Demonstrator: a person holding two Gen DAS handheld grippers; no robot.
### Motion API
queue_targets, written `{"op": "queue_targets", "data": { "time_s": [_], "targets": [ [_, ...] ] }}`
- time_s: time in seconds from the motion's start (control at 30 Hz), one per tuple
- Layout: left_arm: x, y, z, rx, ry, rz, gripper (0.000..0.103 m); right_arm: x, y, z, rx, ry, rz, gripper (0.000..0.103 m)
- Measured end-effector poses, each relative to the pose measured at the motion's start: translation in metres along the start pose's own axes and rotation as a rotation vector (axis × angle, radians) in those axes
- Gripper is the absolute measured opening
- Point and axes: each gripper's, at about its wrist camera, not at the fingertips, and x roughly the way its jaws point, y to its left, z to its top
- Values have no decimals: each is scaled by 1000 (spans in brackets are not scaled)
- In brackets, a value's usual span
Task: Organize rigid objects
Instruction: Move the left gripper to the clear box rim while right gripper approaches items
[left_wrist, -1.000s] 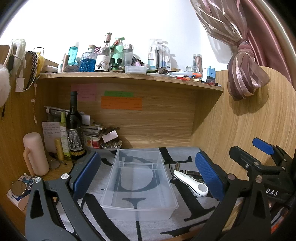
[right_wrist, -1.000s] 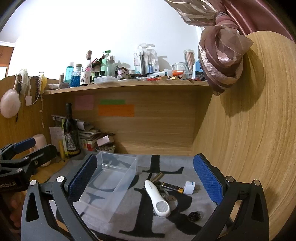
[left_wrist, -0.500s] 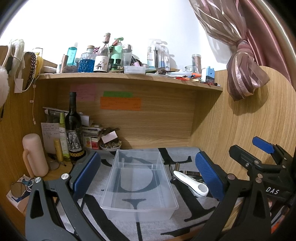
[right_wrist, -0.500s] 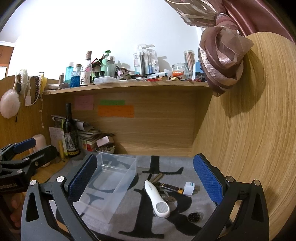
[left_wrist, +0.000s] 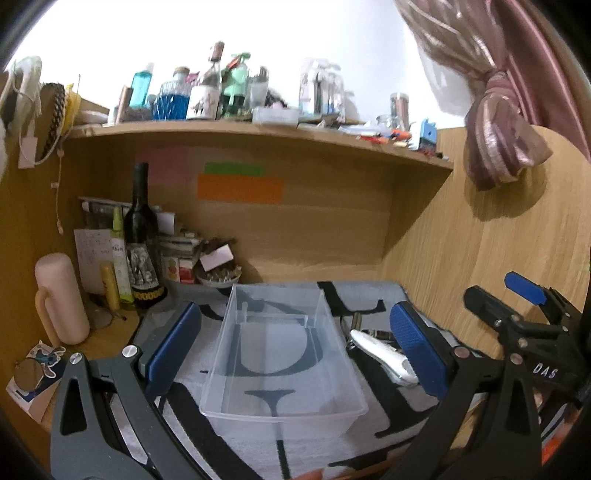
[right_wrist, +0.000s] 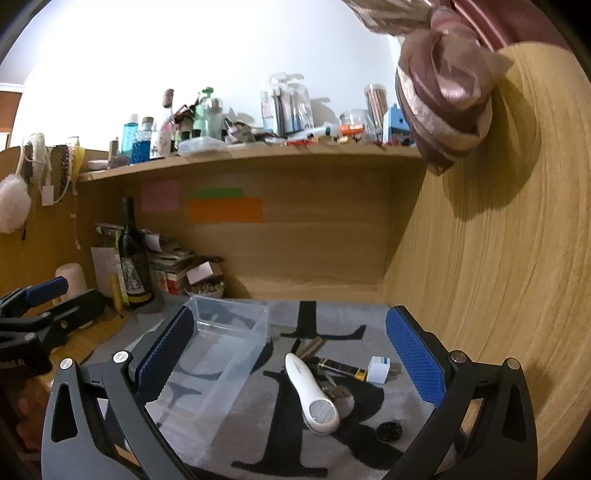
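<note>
Bright overexposed wall, slight motion blur, fisheye-bent edges, dark corner vignette

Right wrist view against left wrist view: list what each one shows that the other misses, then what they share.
Only the right wrist view shows the small white box, the dark round cap and the left gripper's side. Only the left wrist view shows the sticker card on the desk and the right gripper's side. Both show the empty clear bin, the white handheld device beside it, the wine bottle and the cluttered shelf. Both grippers are open.
</note>
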Motion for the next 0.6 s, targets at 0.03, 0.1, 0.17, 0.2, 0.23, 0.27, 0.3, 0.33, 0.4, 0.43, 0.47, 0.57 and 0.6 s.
{"op": "queue_targets", "data": {
  "time_s": [0.03, 0.1, 0.17, 0.2, 0.23, 0.27, 0.3, 0.33, 0.4, 0.43, 0.47, 0.57, 0.6],
  "targets": [
    [4, 4, 0, -5, 10, 5, 103, 4, -4, -1, 10, 6, -8, 103],
    [12, 13, 0, -10, 32, 24, 103, 10, -11, -3, 24, 14, -6, 103],
    [22, 23, 0, -12, 56, 37, 103, 19, -19, -6, 47, 40, -11, 103],
    [26, 27, 0, -13, 66, 43, 103, 26, -25, -7, 61, 59, -17, 103],
    [32, 33, 0, -13, 83, 52, 103, 30, -29, -9, 70, 74, -24, 103],
    [37, 38, -1, -12, 98, 59, 103, 35, -33, -10, 75, 89, -32, 103],
    [41, 42, -2, -13, 109, 63, 103, 42, -38, -12, 81, 107, -47, 103],
    [48, 48, -2, -16, 128, 68, 101, 46, -41, -14, 82, 118, -58, 103],
    [63, 60, -2, -32, 179, 68, 92, 59, -48, -19, 78, 153, -90, 103],
    [72, 67, -3, -47, 214, 67, 87, 64, -50, -20, 77, 166, -101, 103],
    [82, 75, -4, -66, 247, 64, 84, 70, -53, -23, 78, 184, -111, 103],
    [108, 93, -10, -112, 339, 59, 75, 89, -61, -32, 75, 249, -128, 99],
    [115, 97, -12, -121, 363, 67, 73, 95, -63, -35, 75, 273, -132, 96]
  ]
}}
